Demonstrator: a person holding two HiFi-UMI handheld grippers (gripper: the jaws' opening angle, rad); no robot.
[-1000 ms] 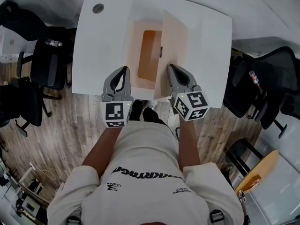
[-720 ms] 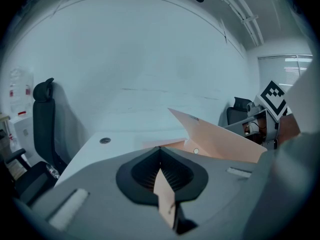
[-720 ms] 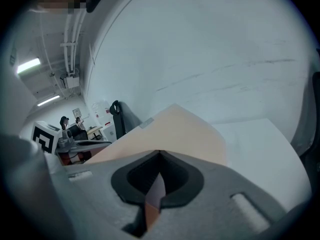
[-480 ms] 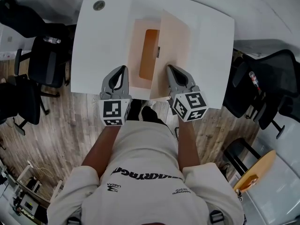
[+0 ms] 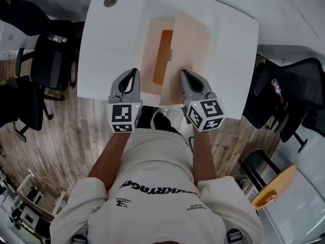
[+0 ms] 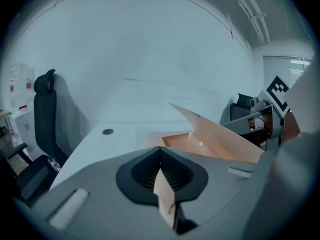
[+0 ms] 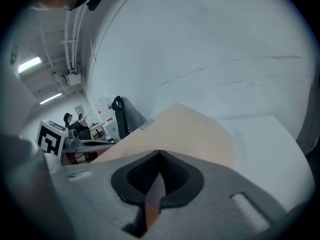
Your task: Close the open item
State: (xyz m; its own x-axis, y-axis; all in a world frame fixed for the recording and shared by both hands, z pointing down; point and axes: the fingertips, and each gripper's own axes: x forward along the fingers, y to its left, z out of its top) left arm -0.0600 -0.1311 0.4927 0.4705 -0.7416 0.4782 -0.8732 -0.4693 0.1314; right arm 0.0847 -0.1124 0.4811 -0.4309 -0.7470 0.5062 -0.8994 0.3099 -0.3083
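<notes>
A pale orange paper folder [image 5: 188,50] lies on the white table [image 5: 111,50], its near edge at the table's front. Its right cover stands tilted up over the left half, so only a narrow strip of the darker orange inside [image 5: 163,57] shows. My left gripper [image 5: 134,73] is shut on the near edge of the left cover. My right gripper [image 5: 184,73] is shut on the near edge of the raised right cover. In the left gripper view the raised cover [image 6: 220,134] slopes up beyond my jaws [image 6: 160,170]. The right gripper view shows the cover's outer face [image 7: 190,131] past my jaws [image 7: 158,170].
A round cable grommet [image 5: 110,1] sits at the table's far left corner. Black office chairs stand to the left [image 5: 51,65] and right [image 5: 289,95] of the table. A round wooden stool [image 5: 274,187] is at the lower right on the wood floor.
The raised right cover has swung further left over the folder, and the visible orange inside has narrowed. Both grippers keep their hold at the near edge.
</notes>
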